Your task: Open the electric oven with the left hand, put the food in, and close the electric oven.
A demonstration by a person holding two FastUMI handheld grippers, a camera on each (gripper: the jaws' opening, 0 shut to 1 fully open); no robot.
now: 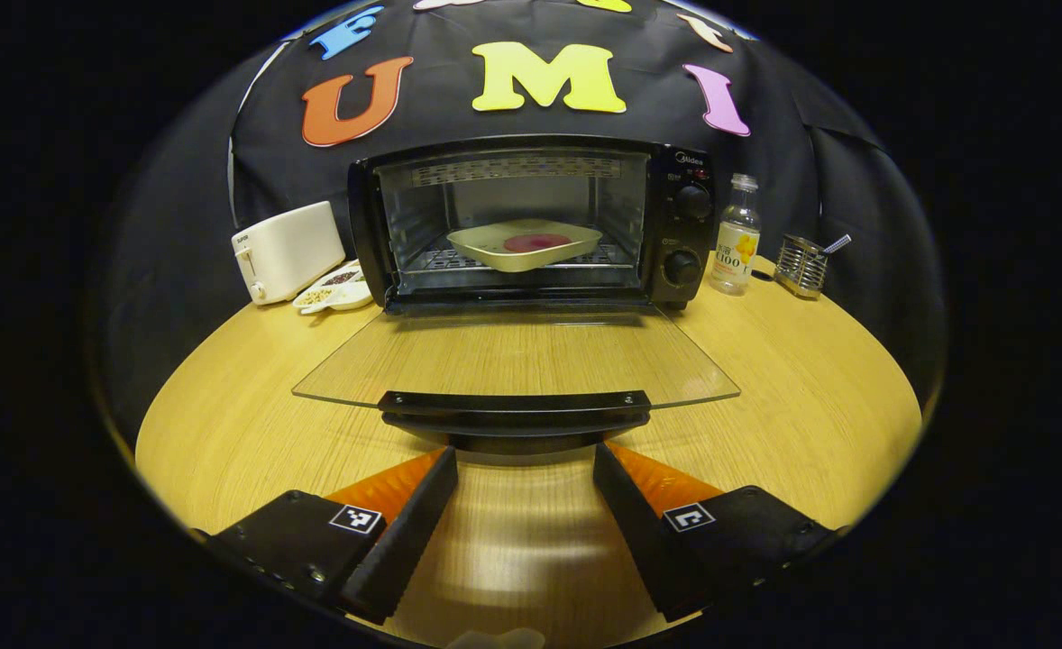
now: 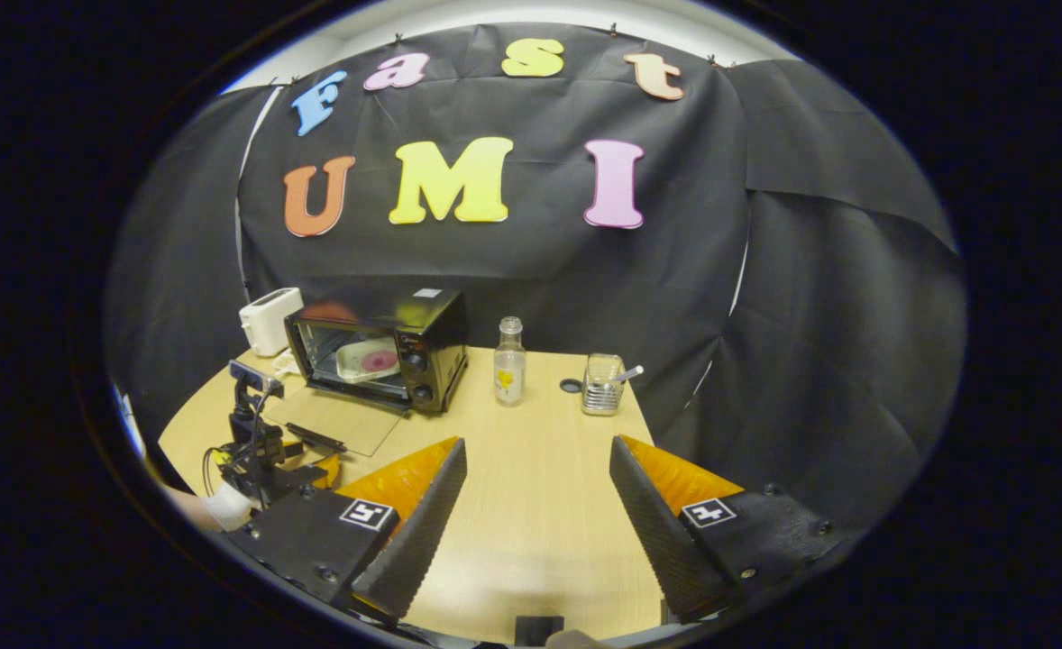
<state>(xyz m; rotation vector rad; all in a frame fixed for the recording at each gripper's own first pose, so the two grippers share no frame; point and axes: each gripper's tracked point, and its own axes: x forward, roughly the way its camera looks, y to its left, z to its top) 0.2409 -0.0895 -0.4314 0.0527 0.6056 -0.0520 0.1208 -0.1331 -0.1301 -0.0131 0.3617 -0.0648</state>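
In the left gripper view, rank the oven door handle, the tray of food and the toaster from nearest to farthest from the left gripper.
From the left gripper:
1. Oven door handle, just ahead of the fingertips, at the open door's front edge.
2. Tray of food, straight ahead inside the oven on the rack.
3. Toaster, back left by the wall; close to the tray, a near call.

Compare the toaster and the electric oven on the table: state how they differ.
The toaster is white and closed-bodied; the electric oven is black with its glass door folded down flat. The toaster looks smaller than the oven. The oven holds a tray of food; nothing shows in the toaster. Both stand against the booth wall.
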